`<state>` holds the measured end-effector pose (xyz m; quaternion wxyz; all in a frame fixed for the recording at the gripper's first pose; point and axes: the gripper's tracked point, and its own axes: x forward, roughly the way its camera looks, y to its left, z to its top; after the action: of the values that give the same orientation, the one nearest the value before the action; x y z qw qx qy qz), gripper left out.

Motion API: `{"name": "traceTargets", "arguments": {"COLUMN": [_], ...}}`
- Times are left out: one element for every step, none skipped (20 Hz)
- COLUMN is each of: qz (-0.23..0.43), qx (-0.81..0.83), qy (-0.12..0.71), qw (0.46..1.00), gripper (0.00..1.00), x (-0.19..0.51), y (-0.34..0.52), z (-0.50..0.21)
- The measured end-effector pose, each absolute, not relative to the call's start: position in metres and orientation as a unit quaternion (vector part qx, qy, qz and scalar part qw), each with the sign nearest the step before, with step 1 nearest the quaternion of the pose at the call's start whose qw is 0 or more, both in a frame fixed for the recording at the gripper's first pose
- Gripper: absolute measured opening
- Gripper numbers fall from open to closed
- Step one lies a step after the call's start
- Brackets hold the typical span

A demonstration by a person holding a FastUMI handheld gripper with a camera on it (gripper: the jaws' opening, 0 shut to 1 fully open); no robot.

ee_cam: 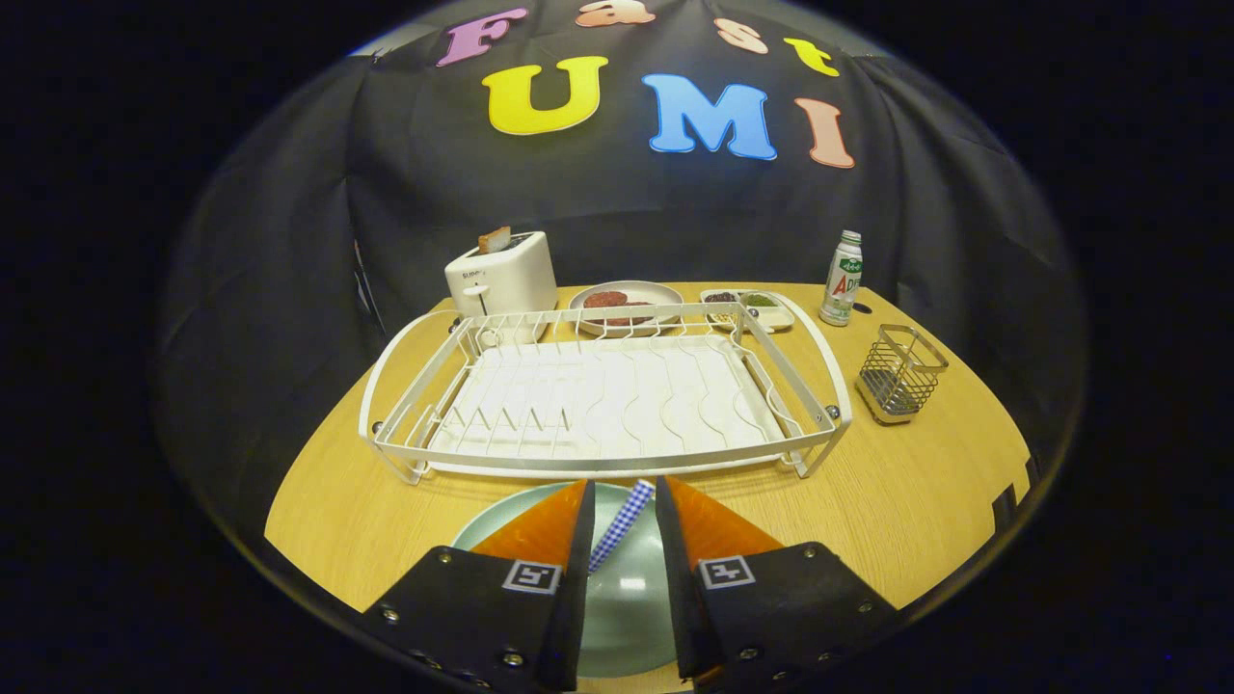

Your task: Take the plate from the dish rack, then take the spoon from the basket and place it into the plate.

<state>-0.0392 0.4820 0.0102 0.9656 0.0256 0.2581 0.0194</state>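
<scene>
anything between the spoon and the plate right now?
Nothing visible. The spoon sits between the fingers of the tool, directly over the green plate, which lies on the table in front of the dish rack. Contact with the fingers is unclear.

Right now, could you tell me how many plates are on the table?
2: a green plate under the claw, holding the checked-handled spoon, and a plate of food beyond the dish rack.

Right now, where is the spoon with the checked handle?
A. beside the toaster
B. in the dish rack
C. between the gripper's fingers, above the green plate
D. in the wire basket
C: the spoon sits between the gripper fingers, over the green plate.
</scene>
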Motion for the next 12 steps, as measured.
{"name": "traceTargets", "arguments": {"qz": [0.003, -0.013, -0.018, -0.019, -0.018, -0.016, -0.014, -0.01, -0.005, -0.002, -0.004, -0.007], "qx": [0.021, 0.016, 0.02, 0.027, 0.027, 0.024, 0.018, 0.011, 0.01, 0.013, 0.014, 0.013], "qy": [0.259, 0.266, 0.267, 0.262, 0.261, 0.258, 0.253, 0.247, 0.236, 0.219, 0.193, 0.168], "qw": [0.966, 0.964, 0.963, 0.964, 0.965, 0.966, 0.967, 0.969, 0.972, 0.976, 0.981, 0.986], "gripper": [0.59, 0.81, 0.89, 0.9, 0.9, 0.9, 0.91, 0.92, 0.93, 0.93, 0.93, 0.93], "x": [-0.038, -0.039, -0.038, -0.039, -0.038, -0.037, -0.035, -0.034, -0.031, -0.026, -0.02, -0.014], "y": [0.474, 0.465, 0.462, 0.459, 0.458, 0.456, 0.454, 0.452, 0.45, 0.448, 0.441, 0.434], "z": [0.01, 0.008, 0.008, 0.015, 0.016, 0.019, 0.025, 0.033, 0.046, 0.061, 0.084, 0.107]}}
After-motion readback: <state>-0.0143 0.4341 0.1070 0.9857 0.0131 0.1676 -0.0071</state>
